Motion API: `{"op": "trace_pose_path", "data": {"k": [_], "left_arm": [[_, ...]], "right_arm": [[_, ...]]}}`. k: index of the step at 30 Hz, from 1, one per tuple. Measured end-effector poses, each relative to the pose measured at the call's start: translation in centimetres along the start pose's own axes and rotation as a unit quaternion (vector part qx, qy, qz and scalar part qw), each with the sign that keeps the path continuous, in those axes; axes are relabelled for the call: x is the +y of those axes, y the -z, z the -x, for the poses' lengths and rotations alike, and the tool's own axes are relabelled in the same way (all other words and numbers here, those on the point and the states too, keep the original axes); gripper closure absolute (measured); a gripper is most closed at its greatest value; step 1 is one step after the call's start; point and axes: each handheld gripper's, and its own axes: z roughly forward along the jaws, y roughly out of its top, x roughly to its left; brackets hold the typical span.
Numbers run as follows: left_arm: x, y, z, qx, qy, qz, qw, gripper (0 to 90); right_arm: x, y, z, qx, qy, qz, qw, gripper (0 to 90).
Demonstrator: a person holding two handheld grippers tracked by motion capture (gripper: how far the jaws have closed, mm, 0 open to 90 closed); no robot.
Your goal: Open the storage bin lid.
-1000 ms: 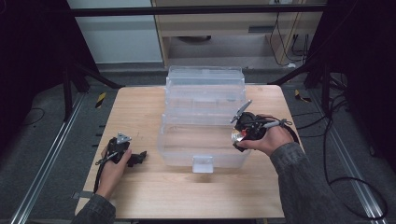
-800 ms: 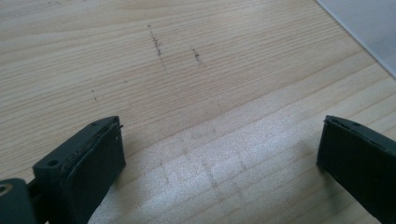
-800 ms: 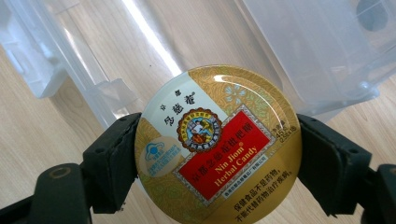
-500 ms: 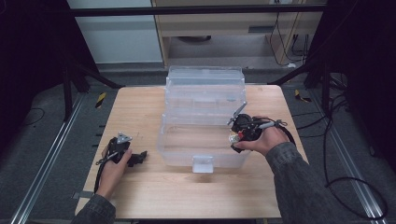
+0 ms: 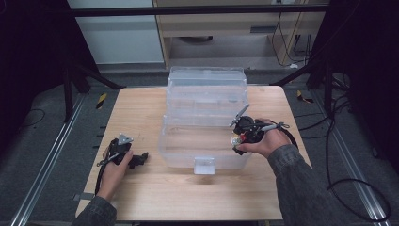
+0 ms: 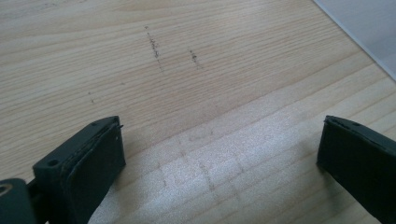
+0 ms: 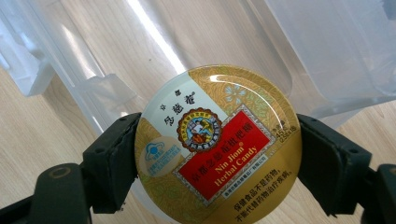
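Observation:
A round gold candy tin (image 7: 217,144) with a red label sits between the two black jaws of my right gripper (image 7: 217,158), which is shut on it across its width. In the high view that gripper (image 5: 242,137) hangs over the right rim of the clear plastic box (image 5: 204,129) standing in the middle of the table. The tin (image 5: 235,140) shows there as a small red and gold spot. My left gripper (image 5: 140,159) rests on the wooden table (image 5: 141,108) to the left of the box. Its jaws stand wide apart over bare wood (image 6: 215,116), with nothing between them.
The clear box has an open lid (image 5: 207,77) standing up at its far side and a latch tab (image 5: 204,165) at its front. Dark floor, metal rails (image 5: 42,165) and cables (image 5: 339,155) surround the table. Bare wood lies in front of the box.
My right gripper with the tin has moved a little down and toward the near right rim of the box. The left hand has stayed where it was.

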Motion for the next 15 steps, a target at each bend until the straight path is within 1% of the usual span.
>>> {"op": "trace_pose_path", "data": {"k": [6,15], "left_arm": [[0.00,-0.01,0.02,-0.001,0.001,0.000,1.0000,0.0],[0.01,-0.04,0.05,-0.001,0.002,0.001,1.0000,0.0]], "right_arm": [[-0.02,-0.35,0.00,0.001,0.001,-0.002,1.0000,20.9],[-0.22,-0.59,0.08,0.004,-0.004,-0.005,1.0000,20.9]]}}
